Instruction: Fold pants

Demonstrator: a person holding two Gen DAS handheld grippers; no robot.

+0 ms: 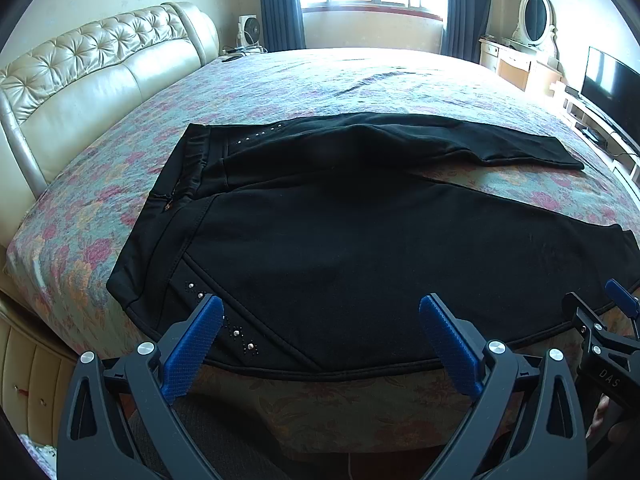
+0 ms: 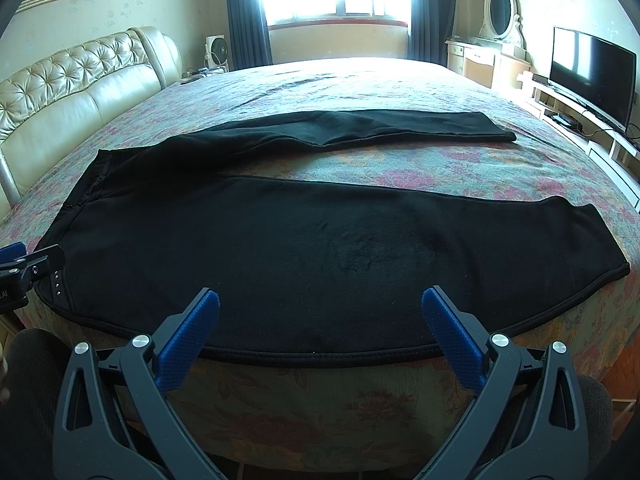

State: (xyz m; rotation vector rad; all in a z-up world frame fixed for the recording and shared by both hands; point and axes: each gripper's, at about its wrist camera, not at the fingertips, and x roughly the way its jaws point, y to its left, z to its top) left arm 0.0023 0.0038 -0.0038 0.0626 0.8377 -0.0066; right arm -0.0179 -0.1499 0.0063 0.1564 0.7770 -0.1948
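Note:
Black pants (image 1: 340, 240) lie spread flat on the bed, waistband to the left, the two legs splayed out to the right; they also fill the right wrist view (image 2: 320, 240). Small studs decorate the near hip. My left gripper (image 1: 320, 308) is open and empty, just above the near edge of the pants by the hip. My right gripper (image 2: 320, 300) is open and empty, over the near leg's edge. Each gripper shows at the other view's edge, the right one (image 1: 608, 320) and the left one (image 2: 24, 264).
The bed has a floral cover (image 2: 400, 80) and a tufted cream headboard (image 1: 80, 80) on the left. A dressing table with an oval mirror (image 2: 500, 12) and a TV (image 2: 592, 72) stand at the right. A window with dark curtains is at the back.

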